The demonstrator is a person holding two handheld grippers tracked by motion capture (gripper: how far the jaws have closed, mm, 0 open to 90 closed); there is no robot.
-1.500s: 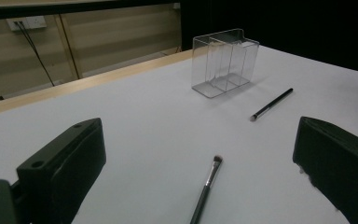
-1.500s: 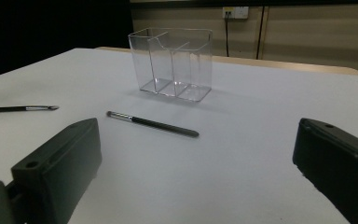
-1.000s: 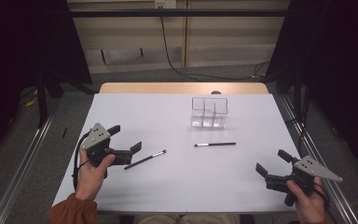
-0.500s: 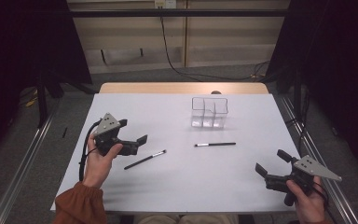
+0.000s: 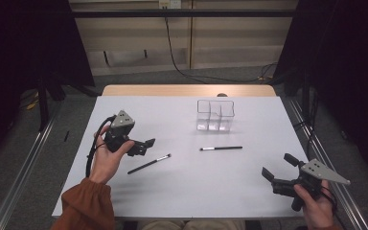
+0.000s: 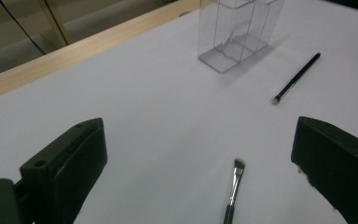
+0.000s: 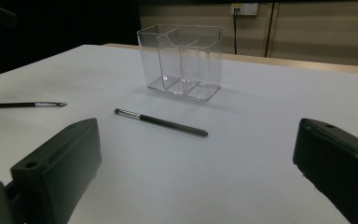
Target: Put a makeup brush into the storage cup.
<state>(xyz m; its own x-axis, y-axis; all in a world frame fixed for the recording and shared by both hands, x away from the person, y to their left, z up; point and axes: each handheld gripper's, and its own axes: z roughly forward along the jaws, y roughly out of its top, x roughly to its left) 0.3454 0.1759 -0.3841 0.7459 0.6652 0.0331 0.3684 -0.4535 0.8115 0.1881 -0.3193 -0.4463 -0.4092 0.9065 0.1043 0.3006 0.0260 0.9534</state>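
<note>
While the left tool [image 5: 141, 145] hangs over the left half of the white bench [image 5: 182, 191], its jaws spread wide and holding nothing, the nearer brush [image 5: 149, 164] lies flat on the bench just beside and below those jaws. Its long axis runs on a slant in the high view, the bristle tip toward the upper right, pointing roughly at the clear organiser [image 5: 214, 115], and the dark handle trailing down to the left. Seen from the left gripper view, this brush [image 6: 233, 191] sits between the two jaws with its bristle end pointing away from the camera, closer to the right-hand jaw, apart from both. A second brush [image 5: 221, 148] lies well apart from the left tool, nearly level across the bench just in front of the organiser, its pale bristle end to the left and its handle to the right. The right tool [image 5: 278, 171] is held low at the bench's near right corner, jaws likewise parted and empty, facing both brushes and the organiser. By count: two brushes, two tools and one organiser, which appears to have three compartments, though its clear walls make that hard to tell for sure.
</note>
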